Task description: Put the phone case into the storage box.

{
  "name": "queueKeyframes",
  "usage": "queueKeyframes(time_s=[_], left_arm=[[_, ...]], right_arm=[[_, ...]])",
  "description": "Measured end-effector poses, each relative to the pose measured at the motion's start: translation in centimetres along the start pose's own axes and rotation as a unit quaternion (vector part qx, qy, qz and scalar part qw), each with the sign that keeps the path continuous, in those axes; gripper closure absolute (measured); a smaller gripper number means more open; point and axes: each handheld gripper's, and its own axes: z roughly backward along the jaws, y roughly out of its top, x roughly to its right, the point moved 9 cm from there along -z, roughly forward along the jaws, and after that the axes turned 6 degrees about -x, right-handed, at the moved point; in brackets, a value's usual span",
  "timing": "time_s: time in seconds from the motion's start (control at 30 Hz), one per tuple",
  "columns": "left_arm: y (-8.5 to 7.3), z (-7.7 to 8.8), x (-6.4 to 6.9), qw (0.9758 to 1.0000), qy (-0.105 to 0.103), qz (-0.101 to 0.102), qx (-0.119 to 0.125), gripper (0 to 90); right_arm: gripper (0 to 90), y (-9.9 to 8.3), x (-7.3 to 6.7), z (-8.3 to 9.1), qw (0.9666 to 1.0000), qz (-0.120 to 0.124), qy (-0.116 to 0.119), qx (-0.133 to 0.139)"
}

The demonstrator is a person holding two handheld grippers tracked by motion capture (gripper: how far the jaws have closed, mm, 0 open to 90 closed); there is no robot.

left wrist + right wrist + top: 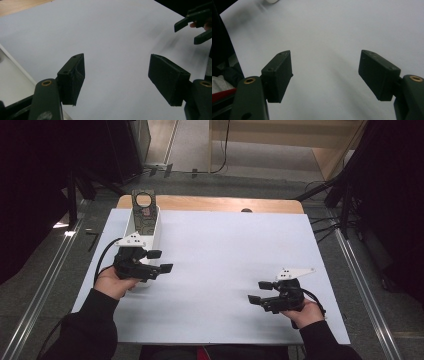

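My left gripper (161,261) hovers over the white sheet (225,250) just right of a long white tray (156,232), its jaws wide apart with nothing between them. In the left gripper view the left gripper (116,75) stands open over bare sheet, and the tray's rim (15,67) runs along the lower left. A dark patterned board (143,207) stands in the tray, its ringed end sticking up at the far end. My right gripper (258,291) is at the front right of the sheet, pointing left, open and empty. The right gripper view shows the right gripper (325,75) over plain sheet.
The sheet covers a wooden table (210,204) whose bare edge shows at the back. Dark stands and cables (345,200) flank the table on the floor. The right gripper appears far off (195,25) in the left gripper view. A white rounded edge (270,1) shows at the top of the right gripper view.
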Motion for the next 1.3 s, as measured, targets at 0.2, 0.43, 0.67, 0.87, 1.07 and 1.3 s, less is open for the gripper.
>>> queueKeyframes(time_s=[0.2, 0.43, 0.67, 0.87, 1.07, 1.3], left_arm=[[-1.2, -0.1, 0.9, 0.9999, -0.002, -0.013, -0.004, 29.6], [-2.5, -0.2, 1.5, 0.9997, -0.002, -0.023, -0.009, 29.6], [-3.8, -0.5, 1.9, 0.9997, -0.007, -0.021, -0.013, 29.6], [-4.7, -0.7, 2.3, 0.9994, -0.014, -0.025, -0.022, 29.6], [-5.3, -0.8, 2.3, 0.9993, -0.014, -0.022, -0.025, 29.6], [-5.7, -0.8, 2.1, 0.9994, -0.012, -0.018, -0.025, 29.6]], right_arm=[[26.3, -0.1, 0.0, 0.0, 1.0, 0.0, -0.001, 0.0], [26.3, -0.1, 0.0, 0.0, 1.0, 0.0, 0.0, -0.002], [26.3, -0.1, 0.0, 0.1, 1.0, -0.001, 0.001, -0.001], [26.3, -0.1, 0.0, 0.1, 1.0, 0.0, 0.001, -0.001], [26.3, -0.1, 0.0, 0.1, 1.0, 0.001, 0.001, 0.001], [26.3, -0.1, 0.0, 0.1, 1.0, 0.003, 0.0, 0.001]])
